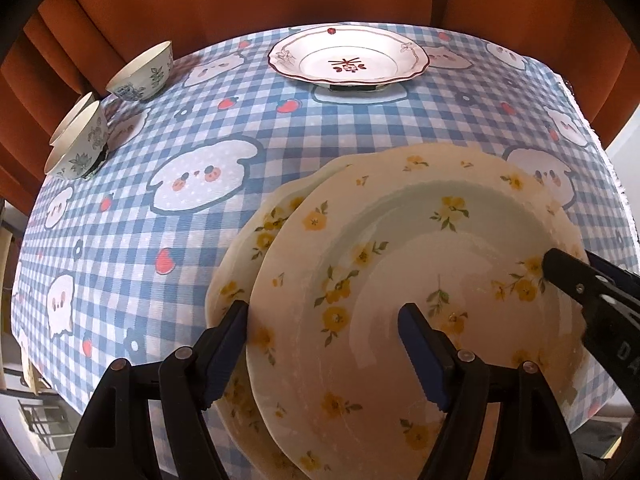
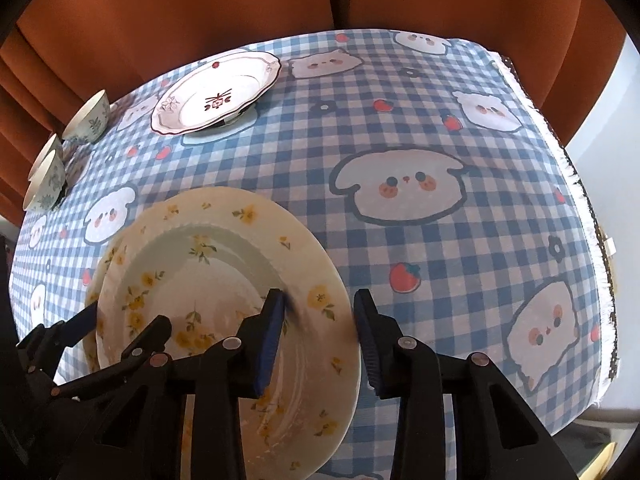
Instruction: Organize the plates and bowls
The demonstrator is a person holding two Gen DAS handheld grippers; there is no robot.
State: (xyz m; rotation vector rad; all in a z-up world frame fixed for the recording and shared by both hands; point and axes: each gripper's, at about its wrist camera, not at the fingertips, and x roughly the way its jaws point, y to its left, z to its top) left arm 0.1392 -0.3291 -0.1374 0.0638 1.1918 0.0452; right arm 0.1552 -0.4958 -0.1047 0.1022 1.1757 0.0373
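Note:
Two cream plates with yellow flowers lie stacked near the table's front; the top plate [image 1: 400,264] sits slightly off the lower plate [image 1: 240,272]. My left gripper [image 1: 324,320] is open, its fingers straddling the top plate's left rim. My right gripper [image 2: 318,304] is open, straddling the top plate's [image 2: 208,280] right rim; it also shows in the left wrist view [image 1: 588,284]. A white plate with a red-brown rim [image 1: 348,56] stands at the far side. Three green-patterned bowls sit far left: one alone [image 1: 142,74], two nested [image 1: 78,142].
The blue checked tablecloth [image 2: 420,140] with cartoon animals covers the table. Orange curtains [image 2: 200,12] hang behind it. The table's right edge [image 2: 592,208] has a white fringe.

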